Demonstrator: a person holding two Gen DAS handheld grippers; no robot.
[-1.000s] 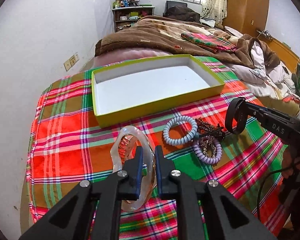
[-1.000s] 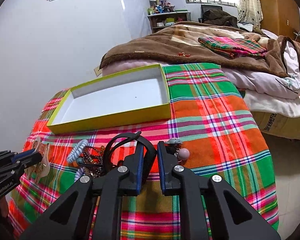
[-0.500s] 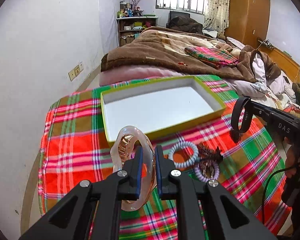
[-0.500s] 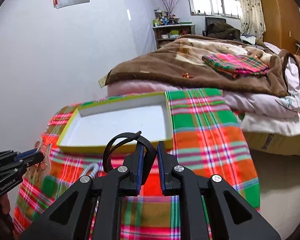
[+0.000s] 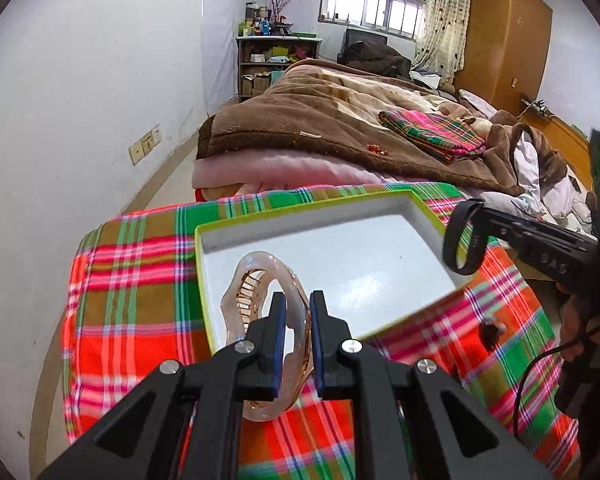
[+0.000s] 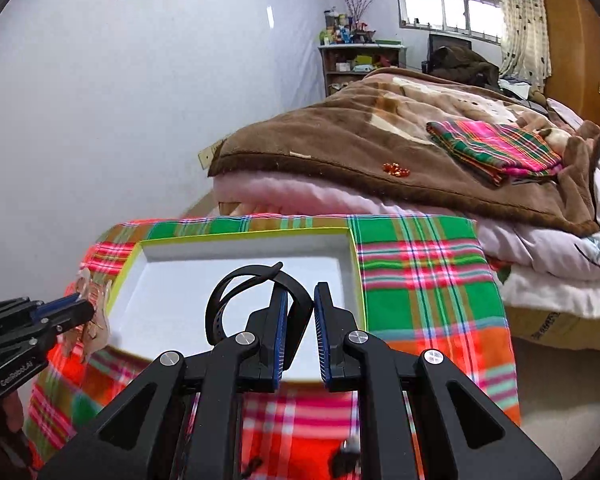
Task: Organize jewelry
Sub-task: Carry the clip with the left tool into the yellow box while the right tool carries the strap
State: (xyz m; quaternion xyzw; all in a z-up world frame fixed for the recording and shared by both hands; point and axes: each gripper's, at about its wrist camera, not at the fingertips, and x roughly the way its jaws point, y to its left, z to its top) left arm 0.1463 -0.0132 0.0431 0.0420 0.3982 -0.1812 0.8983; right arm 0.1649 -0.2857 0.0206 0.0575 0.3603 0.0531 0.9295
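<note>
Left wrist | translucent pink hair claw [image 5: 266, 322] | toothed oval, upright

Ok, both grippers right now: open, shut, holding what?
Left gripper: shut on the clear pink hair claw.
Right gripper: shut on the black band.

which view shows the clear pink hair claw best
The left wrist view: the hair claw fills the foreground, clamped in the left gripper, its teeth visible. The right wrist view catches only a small, blurred part at the left edge.
</note>
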